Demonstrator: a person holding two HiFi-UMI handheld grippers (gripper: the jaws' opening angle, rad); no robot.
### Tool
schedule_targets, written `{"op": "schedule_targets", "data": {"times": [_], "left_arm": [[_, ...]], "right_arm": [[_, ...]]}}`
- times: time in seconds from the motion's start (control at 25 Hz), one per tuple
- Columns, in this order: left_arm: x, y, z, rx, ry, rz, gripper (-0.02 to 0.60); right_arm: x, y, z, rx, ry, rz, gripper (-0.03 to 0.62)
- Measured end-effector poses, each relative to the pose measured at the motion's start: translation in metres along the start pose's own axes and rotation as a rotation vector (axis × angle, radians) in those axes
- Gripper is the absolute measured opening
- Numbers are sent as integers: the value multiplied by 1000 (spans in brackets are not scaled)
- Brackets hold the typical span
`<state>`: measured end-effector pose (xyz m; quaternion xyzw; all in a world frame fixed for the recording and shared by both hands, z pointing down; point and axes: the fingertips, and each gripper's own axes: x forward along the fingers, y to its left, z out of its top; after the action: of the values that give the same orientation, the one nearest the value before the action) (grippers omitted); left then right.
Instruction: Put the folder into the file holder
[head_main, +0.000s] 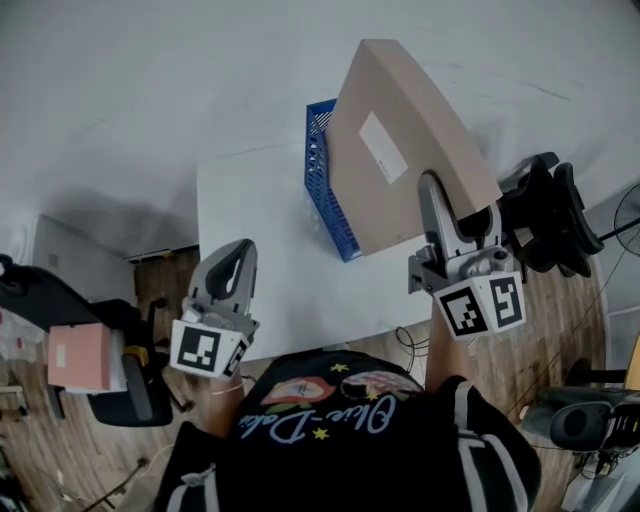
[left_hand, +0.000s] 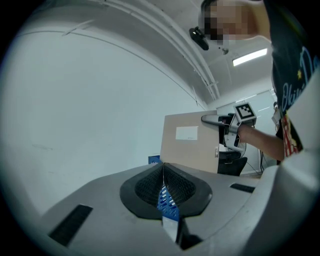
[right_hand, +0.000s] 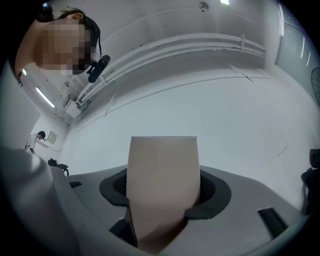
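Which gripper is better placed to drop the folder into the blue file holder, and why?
The right. The right gripper is shut on the folder, held tilted just over the file holder on the table. The left gripper is shut, empty, and back near the table's near edge.

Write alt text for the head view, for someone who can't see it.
Seen from above, the right gripper clamps a tan folder, held tilted over a blue file holder that stands on a white table. The left gripper hangs at lower left by the table's near edge, shut and empty.
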<state>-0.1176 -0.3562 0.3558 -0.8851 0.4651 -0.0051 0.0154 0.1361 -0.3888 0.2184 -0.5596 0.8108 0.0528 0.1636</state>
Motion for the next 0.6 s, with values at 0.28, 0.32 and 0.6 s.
{"op": "schedule_targets", "data": {"times": [0.28, 0.32, 0.6], "left_arm": [[3, 10, 4, 0, -1, 38, 5], [3, 10, 4, -1, -2, 39, 5], [-3, 21, -2, 16, 19, 71, 5]], "right_arm": [[19, -1, -13, -18, 10, 12, 264], [21, -1, -16, -18, 15, 12, 264], [28, -4, -33, -12, 42, 1, 264]]}}
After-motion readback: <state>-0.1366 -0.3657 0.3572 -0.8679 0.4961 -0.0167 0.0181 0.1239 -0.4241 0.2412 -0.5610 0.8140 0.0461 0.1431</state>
